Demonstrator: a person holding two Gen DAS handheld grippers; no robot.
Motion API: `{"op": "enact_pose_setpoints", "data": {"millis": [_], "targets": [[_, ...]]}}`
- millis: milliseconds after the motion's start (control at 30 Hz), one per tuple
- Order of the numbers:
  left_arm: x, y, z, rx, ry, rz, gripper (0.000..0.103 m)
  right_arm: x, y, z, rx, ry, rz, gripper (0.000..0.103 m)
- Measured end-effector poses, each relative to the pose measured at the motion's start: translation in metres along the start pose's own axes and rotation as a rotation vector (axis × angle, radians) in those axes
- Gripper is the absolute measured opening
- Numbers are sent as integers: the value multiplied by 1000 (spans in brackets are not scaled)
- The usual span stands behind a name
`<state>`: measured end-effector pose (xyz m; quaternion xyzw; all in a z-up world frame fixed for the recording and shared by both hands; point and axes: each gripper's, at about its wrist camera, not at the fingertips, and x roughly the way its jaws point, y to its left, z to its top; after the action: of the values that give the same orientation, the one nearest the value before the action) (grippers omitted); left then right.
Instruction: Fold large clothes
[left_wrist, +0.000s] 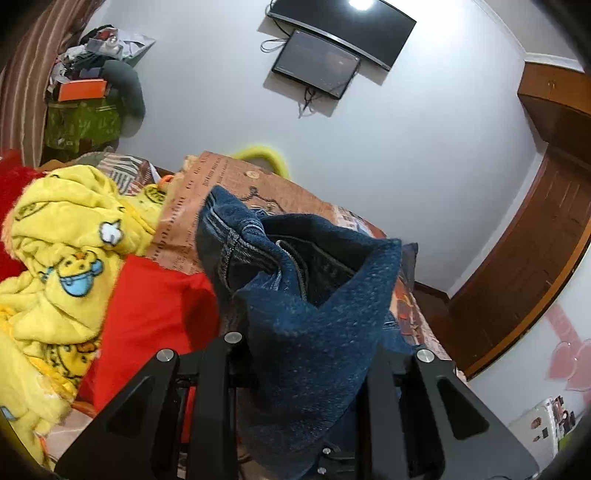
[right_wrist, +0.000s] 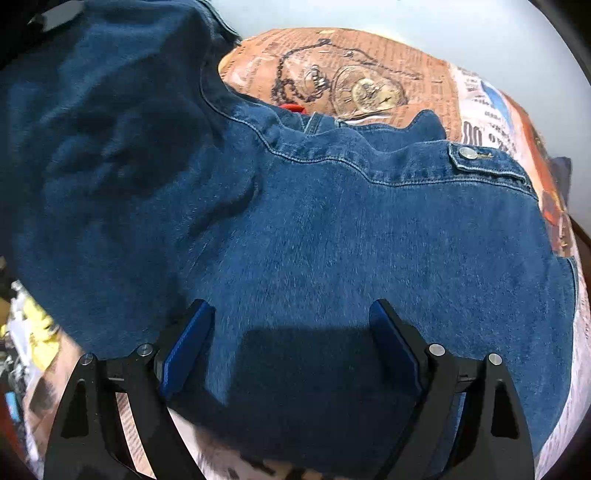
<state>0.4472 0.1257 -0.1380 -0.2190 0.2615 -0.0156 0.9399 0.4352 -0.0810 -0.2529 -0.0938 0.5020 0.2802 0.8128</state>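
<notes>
A blue denim jacket (right_wrist: 314, 229) lies spread on a bed with a newspaper-print cover (right_wrist: 406, 62); its button tab shows at the right. My right gripper (right_wrist: 291, 325) is open just above the denim, blue pads wide apart, holding nothing. In the left wrist view a bunch of the same denim (left_wrist: 306, 317) hangs raised between my left gripper's (left_wrist: 303, 354) black fingers and hides the fingertips. The fingers stand apart, with the cloth filling the gap.
A yellow cartoon-print blanket (left_wrist: 62, 258) and red cloth (left_wrist: 147, 310) lie on the bed at left. Beyond are a white wall with a TV (left_wrist: 347, 26), a cluttered shelf (left_wrist: 88, 85) and a wooden wardrobe (left_wrist: 535, 236).
</notes>
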Motion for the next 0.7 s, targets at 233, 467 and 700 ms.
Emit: {"op": "enact_pose_setpoints", "data": {"millis": [233, 467, 700], "targets": [[28, -69, 3, 93, 36, -43, 19, -60, -54, -20, 124, -105, -24, 86], [87, -178, -39, 251, 176, -123, 18, -116, -140, -66, 255, -153, -181, 86], [120, -245, -134, 559, 342, -142, 18, -144, -190, -99, 348, -158, -255, 86]]}}
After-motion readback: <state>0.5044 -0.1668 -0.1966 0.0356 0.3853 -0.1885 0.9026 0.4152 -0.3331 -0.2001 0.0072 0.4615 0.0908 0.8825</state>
